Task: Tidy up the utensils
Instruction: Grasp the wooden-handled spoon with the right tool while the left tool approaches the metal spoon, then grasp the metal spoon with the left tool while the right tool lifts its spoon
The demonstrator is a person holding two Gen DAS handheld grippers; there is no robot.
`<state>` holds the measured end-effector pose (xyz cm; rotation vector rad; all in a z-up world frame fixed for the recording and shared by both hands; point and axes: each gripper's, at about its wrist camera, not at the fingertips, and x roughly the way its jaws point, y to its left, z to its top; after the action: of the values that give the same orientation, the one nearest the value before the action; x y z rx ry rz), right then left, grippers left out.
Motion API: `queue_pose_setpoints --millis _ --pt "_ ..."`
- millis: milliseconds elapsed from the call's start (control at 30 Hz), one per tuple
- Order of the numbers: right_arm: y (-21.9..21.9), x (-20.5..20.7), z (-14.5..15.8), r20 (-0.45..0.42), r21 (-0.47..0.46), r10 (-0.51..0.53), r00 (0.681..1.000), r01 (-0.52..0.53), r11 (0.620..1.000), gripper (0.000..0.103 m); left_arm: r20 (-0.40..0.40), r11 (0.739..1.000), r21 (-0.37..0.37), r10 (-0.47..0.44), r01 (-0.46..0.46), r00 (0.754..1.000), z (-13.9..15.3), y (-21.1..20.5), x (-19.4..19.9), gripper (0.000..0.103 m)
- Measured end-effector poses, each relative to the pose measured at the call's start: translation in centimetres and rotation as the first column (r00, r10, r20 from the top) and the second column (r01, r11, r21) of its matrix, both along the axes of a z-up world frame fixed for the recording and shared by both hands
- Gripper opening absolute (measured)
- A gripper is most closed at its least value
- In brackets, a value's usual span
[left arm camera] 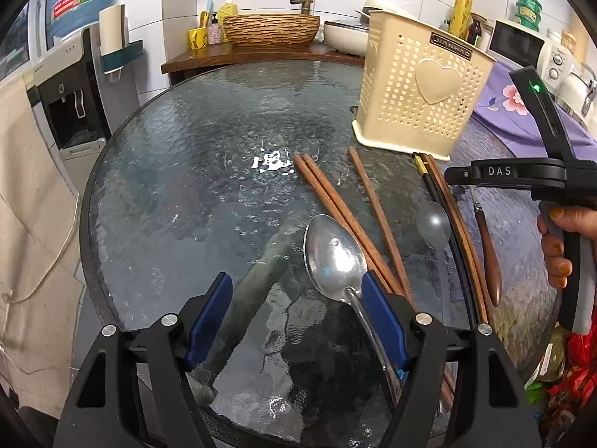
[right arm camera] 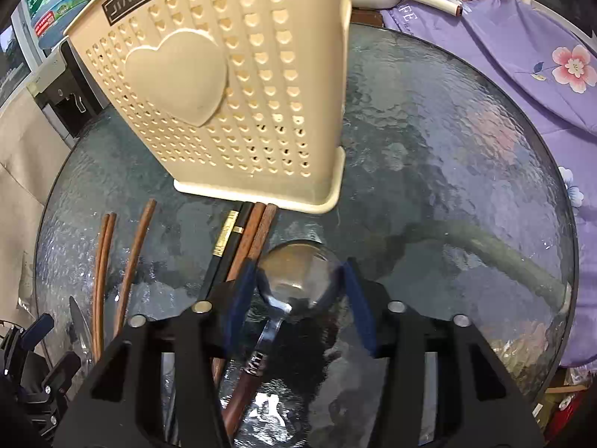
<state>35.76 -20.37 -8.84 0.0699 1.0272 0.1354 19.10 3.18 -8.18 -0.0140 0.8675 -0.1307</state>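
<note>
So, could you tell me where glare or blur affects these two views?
Left wrist view: a white glare patch sits on the glass table left of the chopsticks; fisheye bends the table rim. Right wrist view: the blue pads flanking the wood-handled spoon look soft, and the cream utensil basket appears tilted.

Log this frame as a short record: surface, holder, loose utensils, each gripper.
surface: round glass table
holder: cream basket, upright on the table; contents not visible
loose utensils: big steel spoon, brown chopsticks, wood-handled spoon, all lying flat
left gripper: open, steel spoon's neck by its right finger
right gripper: open, straddling the wood-handled spoon's bowl
</note>
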Motion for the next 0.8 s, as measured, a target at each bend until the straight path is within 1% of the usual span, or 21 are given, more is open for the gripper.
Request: queue_pose_setpoints --millis 233,333,400,467,667,733,800 --pt "-0.7 -1.0 -0.1 0.016 0.008 0.028 0.999 -0.029 1.000 0.048 -0.010 1.000 -0.002 -0.011 0.011 1.000 -0.1 -0.8 0.4 0.069" --pt "-0.9 -1.4 -0.1 0.017 0.016 0.035 0.999 -0.036 0.999 0.048 -0.026 1.000 -0.025 -0.014 0.013 1.000 -0.2 -1.1 1.0 0.069" --pt "-1.0 -1.7 0.0 0.029 0.012 0.042 0.999 -0.042 0.999 0.048 -0.052 0.999 -0.045 -0.001 -0.001 0.999 -0.5 -1.2 1.7 0.065" --pt "-1.1 -2.1 0.1 0.048 0.008 0.044 0.998 -0.045 0.999 0.048 -0.056 0.998 -0.061 0.016 -0.019 0.998 -0.5 -1.2 2.1 0.061" --pt "-0.8 -2.9 0.5 0.100 -0.048 0.055 0.993 -0.051 0.998 0.048 -0.076 0.996 -0.081 0.035 -0.041 0.997 -0.4 -2.1 2.9 0.058" --pt "-0.7 -3.2 0.6 0.113 -0.060 0.059 0.992 -0.053 0.997 0.048 -0.077 0.996 -0.081 0.037 -0.043 0.996 -0.5 -2.5 2.9 0.055" --pt "-0.4 -3.5 0.7 0.127 -0.068 0.065 0.990 -0.057 0.996 0.048 -0.071 0.997 -0.060 0.050 -0.054 0.996 -0.5 -3.0 3.1 0.050"
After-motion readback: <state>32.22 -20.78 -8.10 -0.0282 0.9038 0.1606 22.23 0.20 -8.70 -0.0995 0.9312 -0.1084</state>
